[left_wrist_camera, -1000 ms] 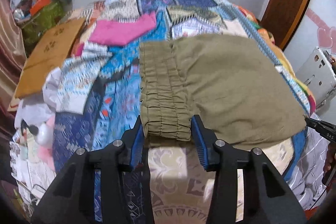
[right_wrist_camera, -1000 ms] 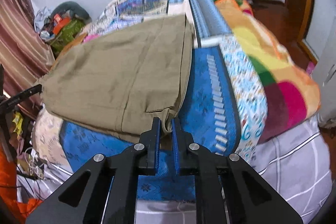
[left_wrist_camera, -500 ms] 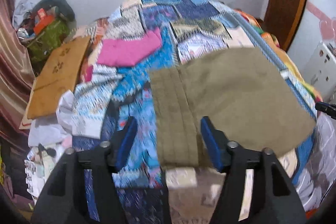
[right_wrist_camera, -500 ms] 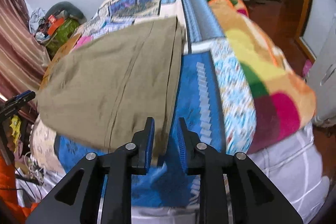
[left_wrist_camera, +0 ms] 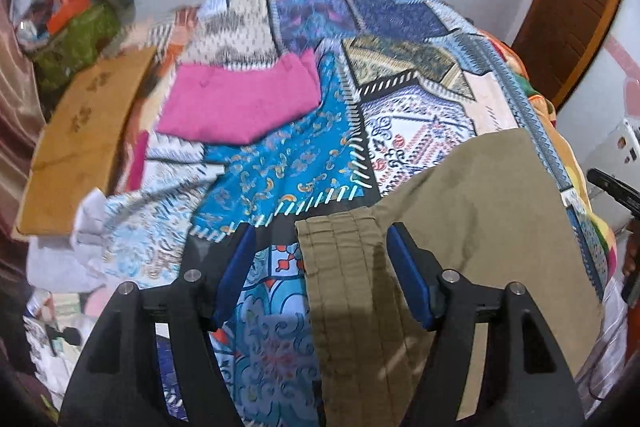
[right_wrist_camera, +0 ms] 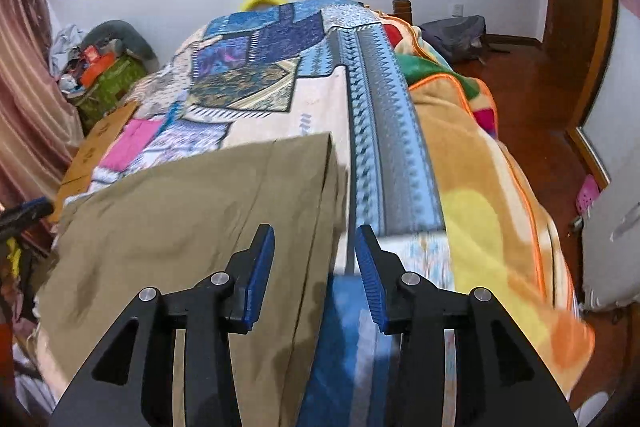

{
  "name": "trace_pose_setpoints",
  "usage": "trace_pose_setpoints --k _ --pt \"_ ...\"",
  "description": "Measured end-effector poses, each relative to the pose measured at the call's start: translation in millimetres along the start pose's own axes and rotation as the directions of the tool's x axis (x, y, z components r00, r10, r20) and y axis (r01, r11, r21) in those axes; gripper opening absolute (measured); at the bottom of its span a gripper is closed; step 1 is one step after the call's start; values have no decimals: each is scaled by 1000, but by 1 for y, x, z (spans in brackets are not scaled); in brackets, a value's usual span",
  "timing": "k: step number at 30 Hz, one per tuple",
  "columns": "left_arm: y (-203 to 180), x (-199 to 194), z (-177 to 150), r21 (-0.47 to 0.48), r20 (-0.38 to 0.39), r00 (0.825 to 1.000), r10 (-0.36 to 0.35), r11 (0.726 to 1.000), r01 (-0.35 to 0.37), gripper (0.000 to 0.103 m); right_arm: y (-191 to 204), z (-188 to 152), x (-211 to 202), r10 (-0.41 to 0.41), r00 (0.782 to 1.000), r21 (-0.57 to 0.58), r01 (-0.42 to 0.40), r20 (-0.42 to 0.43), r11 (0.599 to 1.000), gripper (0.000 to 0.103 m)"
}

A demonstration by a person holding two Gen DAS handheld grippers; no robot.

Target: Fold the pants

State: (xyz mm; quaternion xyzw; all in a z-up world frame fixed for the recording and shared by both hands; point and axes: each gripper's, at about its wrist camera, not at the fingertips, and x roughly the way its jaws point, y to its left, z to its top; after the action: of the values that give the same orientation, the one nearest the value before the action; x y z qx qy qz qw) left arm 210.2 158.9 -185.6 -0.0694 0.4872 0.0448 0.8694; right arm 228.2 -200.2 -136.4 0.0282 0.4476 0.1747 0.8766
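The olive-green pants [left_wrist_camera: 472, 227] lie folded flat on the patchwork bedspread [left_wrist_camera: 304, 155]. Their ribbed waistband [left_wrist_camera: 344, 267] runs toward me in the left wrist view. My left gripper [left_wrist_camera: 320, 275] is open, its blue pads on either side of the waistband, above it and holding nothing. In the right wrist view the pants [right_wrist_camera: 192, 219] lie left of centre. My right gripper [right_wrist_camera: 314, 275] is open and empty over their right edge. The tip of the right gripper shows at the right edge of the left wrist view [left_wrist_camera: 616, 187].
A pink folded garment [left_wrist_camera: 240, 107] lies farther back on the bed. A brown cardboard box [left_wrist_camera: 80, 139] stands at the bed's left side, with a cluttered green bag [left_wrist_camera: 76, 39] behind it. An orange and yellow blanket [right_wrist_camera: 496, 211] drapes over the bed's right side. A wooden door [right_wrist_camera: 576, 7] is at the right.
My right gripper has opened and let go of the pants' corner. Both grippers have moved forward over the pants, which now lie lower in both views.
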Motion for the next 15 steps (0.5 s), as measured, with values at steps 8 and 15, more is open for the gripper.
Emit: trace_pose_setpoints --k 8,15 --pt "9 37 3 -56 -83 990 -115 992 110 68 -8 37 76 15 997 24 -13 -82 1000 38" --pt "18 44 3 -93 -62 986 -154 985 148 66 17 31 120 23 986 -86 -38 -165 996 38"
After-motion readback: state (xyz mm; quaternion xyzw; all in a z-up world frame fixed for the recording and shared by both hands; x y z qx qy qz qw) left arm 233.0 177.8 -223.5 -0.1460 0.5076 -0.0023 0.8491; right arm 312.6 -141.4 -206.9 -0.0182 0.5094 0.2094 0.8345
